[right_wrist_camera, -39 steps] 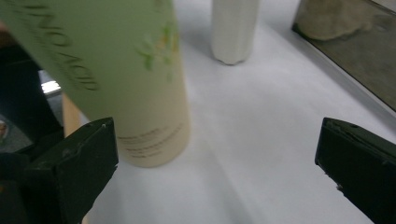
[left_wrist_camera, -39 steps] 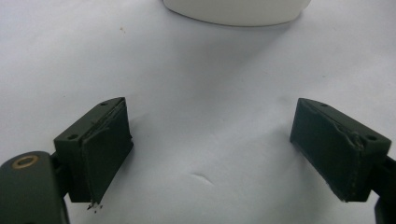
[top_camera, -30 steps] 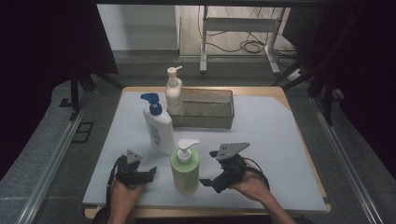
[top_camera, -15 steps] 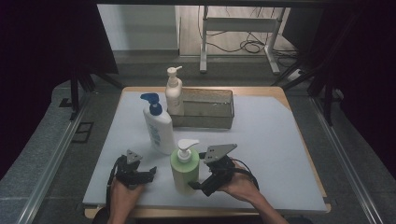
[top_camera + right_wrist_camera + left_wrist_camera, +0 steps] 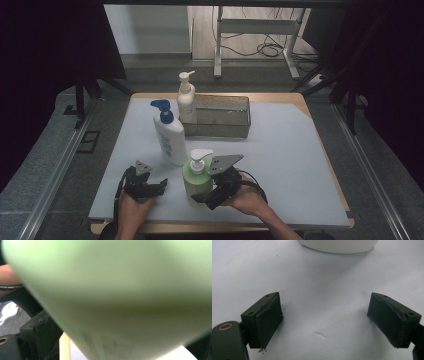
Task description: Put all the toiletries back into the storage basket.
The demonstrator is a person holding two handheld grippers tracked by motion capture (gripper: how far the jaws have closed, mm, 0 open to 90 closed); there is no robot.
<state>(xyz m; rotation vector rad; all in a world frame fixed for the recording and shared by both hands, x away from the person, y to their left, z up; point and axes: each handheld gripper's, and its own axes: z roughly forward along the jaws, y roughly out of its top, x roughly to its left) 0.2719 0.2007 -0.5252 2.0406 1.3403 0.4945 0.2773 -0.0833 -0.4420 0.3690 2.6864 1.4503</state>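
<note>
Green pump bottle, low centre of the high view, sits between the right gripper jaws; whether they are clamped yet, cannot tell. Best to squeeze mid-body, keeping it upright. Left gripper rests spread apart, empty, lower left.

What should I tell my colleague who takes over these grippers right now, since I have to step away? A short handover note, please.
Right gripper: jaws around the lower body of the green pump bottle, which stands upright near the front edge of the table; whether they have closed on it cannot be told.
Left gripper: open, empty, low over the table, just in front of the white bottle with the blue pump.
The cream pump bottle stands at the left end of the grey bin, at the back.
Done: right gripper brought up to the green bottle.
Left: grip it firmly and lift; the bin looks the likely place for it.
</note>
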